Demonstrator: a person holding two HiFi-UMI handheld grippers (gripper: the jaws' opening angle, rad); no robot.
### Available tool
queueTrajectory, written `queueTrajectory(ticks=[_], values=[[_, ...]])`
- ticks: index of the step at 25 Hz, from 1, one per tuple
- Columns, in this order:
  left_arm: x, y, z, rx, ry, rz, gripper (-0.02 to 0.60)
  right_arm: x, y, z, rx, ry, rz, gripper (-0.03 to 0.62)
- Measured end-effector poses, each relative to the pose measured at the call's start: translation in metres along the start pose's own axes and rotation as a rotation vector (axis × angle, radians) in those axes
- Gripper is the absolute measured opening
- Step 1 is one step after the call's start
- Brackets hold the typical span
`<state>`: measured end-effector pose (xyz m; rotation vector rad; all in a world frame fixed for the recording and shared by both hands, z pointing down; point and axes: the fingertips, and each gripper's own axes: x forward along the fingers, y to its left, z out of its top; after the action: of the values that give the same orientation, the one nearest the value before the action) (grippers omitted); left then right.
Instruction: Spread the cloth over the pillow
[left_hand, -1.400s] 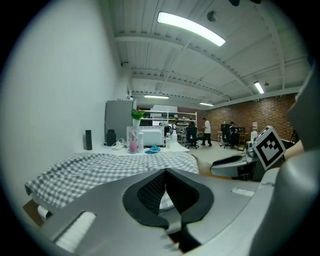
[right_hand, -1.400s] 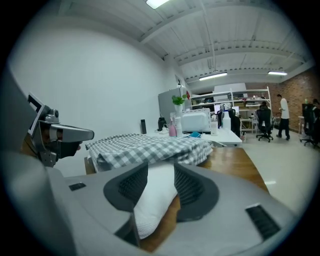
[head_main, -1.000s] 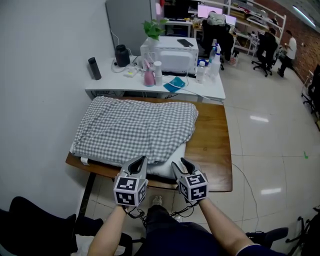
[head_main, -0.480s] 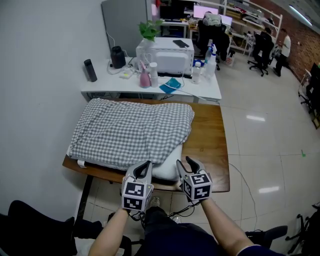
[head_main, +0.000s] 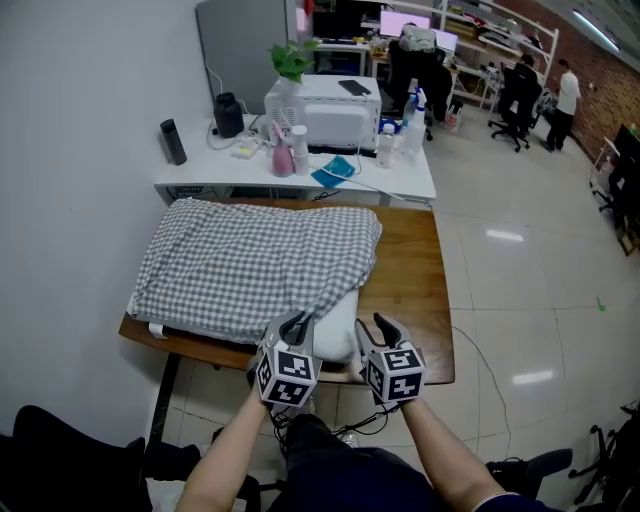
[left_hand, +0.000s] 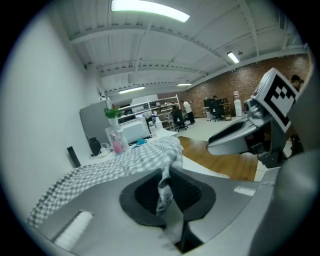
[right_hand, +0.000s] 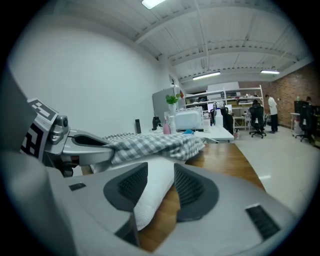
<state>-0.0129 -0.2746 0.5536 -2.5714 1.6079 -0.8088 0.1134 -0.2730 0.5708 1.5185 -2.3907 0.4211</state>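
A grey-and-white checked cloth (head_main: 255, 260) lies over a white pillow (head_main: 338, 322) on the wooden table (head_main: 412, 270). The pillow's near right corner sticks out bare. At the near edge my left gripper (head_main: 297, 322) has its jaws opening. A thin fold of the cloth's hem (left_hand: 164, 192) hangs loose between them in the left gripper view. My right gripper (head_main: 383, 326) is shut on the bare pillow corner (right_hand: 152, 192), which fills the gap between its pads. The cloth (right_hand: 150, 142) drapes just behind that corner.
A white desk (head_main: 400, 180) stands behind the table with a microwave (head_main: 322, 105), bottles, a plant and a black flask (head_main: 173, 142). A white wall runs along the left. A black chair (head_main: 60, 450) is at my lower left. People sit far back right.
My left gripper has shifted a little right, closer to the right gripper, and its jaws have parted from the cloth's hem. The right gripper still holds the pillow corner.
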Motion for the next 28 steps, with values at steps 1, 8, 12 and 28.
queueTrajectory(ticks=[1,8,12,28], values=[[0.001,0.003,0.0,0.0,0.0,0.007,0.032,-0.001,-0.003,0.001,0.005,-0.002,-0.01,0.179],[0.001,0.045,0.024,-0.124,-0.058,0.011,0.023,-0.002,-0.011,0.006,0.015,-0.01,-0.021,0.179],[0.007,0.083,0.041,-0.134,-0.071,0.049,0.022,0.005,-0.003,0.011,0.006,-0.011,-0.002,0.18],[0.044,0.138,0.064,-0.113,-0.068,0.021,0.023,0.087,0.107,0.057,-0.19,-0.023,0.162,0.255]])
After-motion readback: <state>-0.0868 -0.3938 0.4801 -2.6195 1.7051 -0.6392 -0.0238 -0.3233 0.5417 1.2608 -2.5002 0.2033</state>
